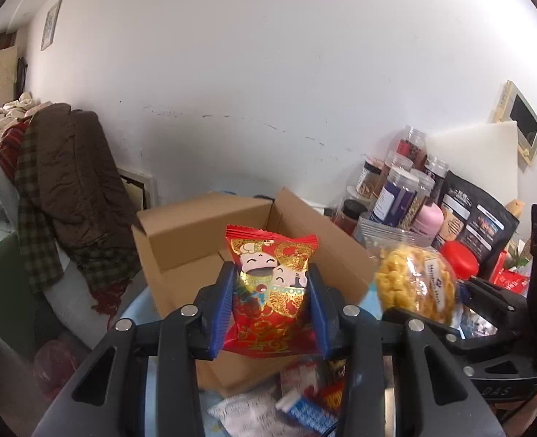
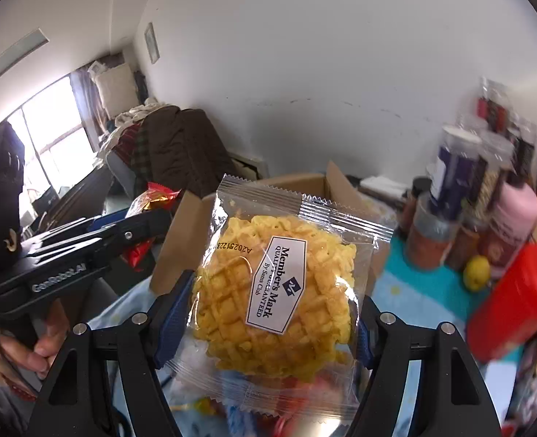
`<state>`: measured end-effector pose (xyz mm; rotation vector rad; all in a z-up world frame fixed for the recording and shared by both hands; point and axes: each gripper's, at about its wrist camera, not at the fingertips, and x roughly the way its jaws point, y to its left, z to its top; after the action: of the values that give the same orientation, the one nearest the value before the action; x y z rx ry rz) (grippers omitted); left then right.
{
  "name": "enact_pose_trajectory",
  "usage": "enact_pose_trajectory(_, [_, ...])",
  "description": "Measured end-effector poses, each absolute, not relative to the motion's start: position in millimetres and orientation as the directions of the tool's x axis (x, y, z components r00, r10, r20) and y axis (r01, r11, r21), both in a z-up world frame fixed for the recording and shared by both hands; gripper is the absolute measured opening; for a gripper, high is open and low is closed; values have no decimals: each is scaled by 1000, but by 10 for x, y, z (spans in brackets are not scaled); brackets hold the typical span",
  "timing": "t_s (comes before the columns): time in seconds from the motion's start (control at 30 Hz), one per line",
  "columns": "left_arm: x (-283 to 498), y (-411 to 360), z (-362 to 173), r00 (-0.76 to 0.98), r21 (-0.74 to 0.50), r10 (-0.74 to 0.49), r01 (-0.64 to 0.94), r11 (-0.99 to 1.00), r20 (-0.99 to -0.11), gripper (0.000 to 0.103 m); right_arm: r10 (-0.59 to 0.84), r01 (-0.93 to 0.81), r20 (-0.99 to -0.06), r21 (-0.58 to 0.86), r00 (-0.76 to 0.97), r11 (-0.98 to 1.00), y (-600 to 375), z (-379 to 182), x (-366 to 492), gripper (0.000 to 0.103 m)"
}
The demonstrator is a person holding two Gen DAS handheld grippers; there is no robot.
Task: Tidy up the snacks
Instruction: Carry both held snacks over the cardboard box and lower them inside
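1. Red snack packet (image 1: 272, 291) with a cartoon print — clamped upright between the blue pads of the left gripper (image 1: 273, 307), held in the air in front of the open cardboard box (image 1: 195, 233).
2. Clear-wrapped yellow waffle cake (image 2: 274, 295), white "Member's Mark" label — pinched at both sides by the right gripper (image 2: 270, 318), also lifted, just right of the red packet.
3. Box flaps stand open; it sits on a light blue table cover (image 2: 410, 291).
4. Loose wrapped snacks (image 1: 286, 400) lie below the grippers.
5. Right of the box: a cluster of clear jars (image 1: 399, 189), a black pouch (image 1: 476, 225), a red container (image 2: 516, 306).
6. Left: brown coat (image 1: 68, 167) draped over a chair.
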<state>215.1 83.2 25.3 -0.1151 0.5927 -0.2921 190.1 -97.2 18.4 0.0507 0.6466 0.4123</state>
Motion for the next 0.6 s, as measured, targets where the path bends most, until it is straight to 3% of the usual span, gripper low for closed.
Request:
enact_pose_trajectory(0.3, [2700,854,328,813,-99,-206,182,978,-544,38,413,-378,-564,185,715,907,-877,247,2549,73])
enact_pose_trajectory(0.6, [3266,929,71,743,-132,-222,180,975,-631,38,425,-408,-591,172,685,897,-741,153,3025,73])
